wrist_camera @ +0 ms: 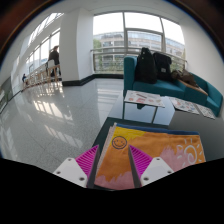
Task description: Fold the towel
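The towel (150, 150) is orange and pink with a smiley face and a sun print. It lies flat on a dark grey table (214, 146), and I see no fold in the part that shows. My gripper (117, 166) hovers over the towel's near end with its fingers open. The pink pads (88, 160) stand well apart, and the towel shows between and beyond them. Nothing is pressed between the fingers. The towel's near edge is hidden below the fingers.
Beyond the table stands a low white table (150, 110) with printed sheets on it. Behind it is a teal sofa (132, 78) with a black bag (153, 64). To the left lies glossy white floor (55, 115), with a railing by the windows and a person (54, 62) far off.
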Demonstrator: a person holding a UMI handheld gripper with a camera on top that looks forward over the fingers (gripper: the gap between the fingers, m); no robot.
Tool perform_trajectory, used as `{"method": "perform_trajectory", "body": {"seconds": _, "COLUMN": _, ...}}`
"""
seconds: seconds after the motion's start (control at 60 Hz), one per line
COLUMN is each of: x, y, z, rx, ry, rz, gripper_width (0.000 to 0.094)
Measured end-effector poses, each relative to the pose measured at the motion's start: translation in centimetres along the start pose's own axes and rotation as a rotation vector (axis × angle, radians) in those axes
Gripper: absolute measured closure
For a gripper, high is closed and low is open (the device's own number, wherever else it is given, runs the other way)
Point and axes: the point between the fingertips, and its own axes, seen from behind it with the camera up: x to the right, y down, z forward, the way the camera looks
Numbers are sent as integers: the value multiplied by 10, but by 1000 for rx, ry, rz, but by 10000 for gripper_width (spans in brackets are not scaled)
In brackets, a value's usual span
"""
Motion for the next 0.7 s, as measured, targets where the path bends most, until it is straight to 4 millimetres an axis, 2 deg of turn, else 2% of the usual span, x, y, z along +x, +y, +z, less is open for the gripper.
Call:
{"method": "perform_trajectory", "body": {"seconds": 0.083, "x": 4, "y": 6, "z": 14, "rx": -26, "ry": 28, "rz": 0, "gripper_width": 481}}
{"method": "perform_trajectory", "body": {"seconds": 0.167, "x": 6, "y": 6, "z": 14, "rx": -32, "ry": 53, "rz": -1, "gripper_width": 580}}
{"method": "perform_trajectory", "body": {"seconds": 0.2, "x": 8, "y": 6, "z": 14, "rx": -31, "ry": 64, "rz": -4, "gripper_width": 659}}
{"method": "perform_trajectory", "body": {"seconds": 0.267, "x": 20, "y": 4, "z": 15, "rx": -12, "ry": 108, "rz": -35, "gripper_width": 876}}
{"method": "perform_trajectory", "body": {"seconds": 0.433, "x": 21, "y": 0, "z": 11, "rx": -4, "ry": 68, "rz": 15, "gripper_width": 889}}
{"method": "perform_trajectory", "body": {"seconds": 0.467, "x": 17, "y": -3, "z": 7, "rx": -4, "ry": 45, "rz": 39, "gripper_width": 889}}
{"method": "perform_trajectory", "body": {"seconds": 0.517, "x": 27, "y": -18, "z": -5, "rx": 14, "ry": 19, "rz": 86, "gripper_width": 889}}
{"method": "perform_trajectory", "body": {"seconds": 0.6, "x": 58, "y": -49, "z": -31, "rx": 65, "ry": 26, "rz": 96, "gripper_width": 889}}
{"method": "perform_trajectory", "body": {"seconds": 0.7, "x": 112, "y": -68, "z": -56, "rx": 95, "ry": 44, "rz": 183, "gripper_width": 890}}
